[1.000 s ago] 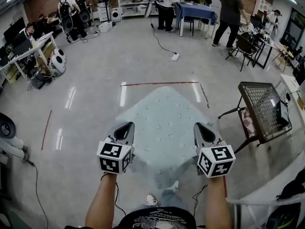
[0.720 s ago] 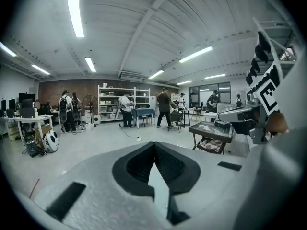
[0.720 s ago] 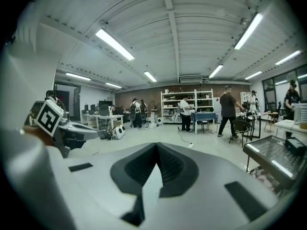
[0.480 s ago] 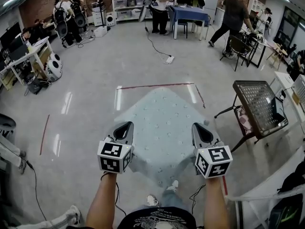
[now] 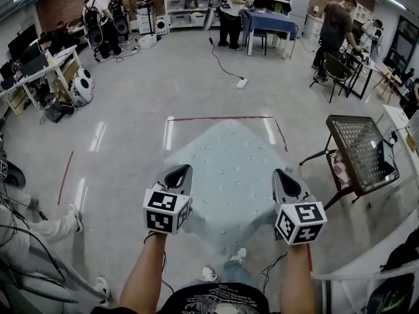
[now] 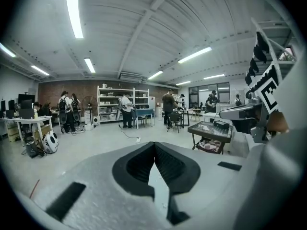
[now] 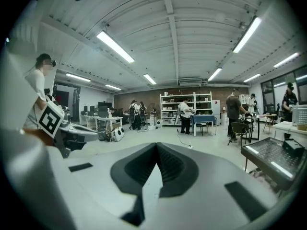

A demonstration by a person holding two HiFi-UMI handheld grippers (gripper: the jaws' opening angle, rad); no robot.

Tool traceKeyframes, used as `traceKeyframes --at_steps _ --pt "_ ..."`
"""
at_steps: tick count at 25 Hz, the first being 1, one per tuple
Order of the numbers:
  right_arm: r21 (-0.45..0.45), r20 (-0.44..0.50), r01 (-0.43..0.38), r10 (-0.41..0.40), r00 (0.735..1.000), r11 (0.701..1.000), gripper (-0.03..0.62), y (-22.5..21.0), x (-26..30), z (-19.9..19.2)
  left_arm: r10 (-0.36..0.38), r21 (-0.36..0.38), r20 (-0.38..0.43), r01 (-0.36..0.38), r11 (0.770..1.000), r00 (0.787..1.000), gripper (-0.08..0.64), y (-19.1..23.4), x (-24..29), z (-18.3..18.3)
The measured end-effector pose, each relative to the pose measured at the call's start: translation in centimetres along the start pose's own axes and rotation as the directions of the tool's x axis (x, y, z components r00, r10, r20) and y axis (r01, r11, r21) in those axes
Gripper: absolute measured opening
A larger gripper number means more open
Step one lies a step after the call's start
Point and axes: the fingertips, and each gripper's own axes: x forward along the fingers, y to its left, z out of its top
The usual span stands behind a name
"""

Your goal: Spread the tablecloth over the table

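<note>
A pale blue-grey dotted tablecloth (image 5: 226, 165) hangs stretched out in front of me above the floor, its far corner pointing away. My left gripper (image 5: 182, 170) is shut on its near left edge and my right gripper (image 5: 283, 173) is shut on its near right edge. In the left gripper view the jaws (image 6: 154, 145) meet at their tips with a strip of cloth (image 6: 158, 188) pinched below them. The right gripper view shows the same: closed jaws (image 7: 157, 146) with cloth (image 7: 147, 190) between them. A black mesh-topped table (image 5: 363, 150) stands to the right of the cloth.
Red tape lines (image 5: 219, 118) mark the floor beyond the cloth. A person's legs in white (image 5: 39, 231) lie at the lower left. A cable with a power strip (image 5: 241, 82) runs across the floor. Desks, shelves and several people stand at the back and sides.
Both grippers keep their hold on the cloth and have barely shifted. A person in white has come further into view at the lower left, and the man at the back right has walked further right.
</note>
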Motion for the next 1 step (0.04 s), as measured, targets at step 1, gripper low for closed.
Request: traceKeyframes --at_steps 1 --pt "0.001 0.000 0.002 -0.002 1.000 1.000 0.005 0.01 -0.03 -0.02 -0.003 0.000 0.000 0.003 1.000 1.000 0.003 0.00 0.06 -0.03"
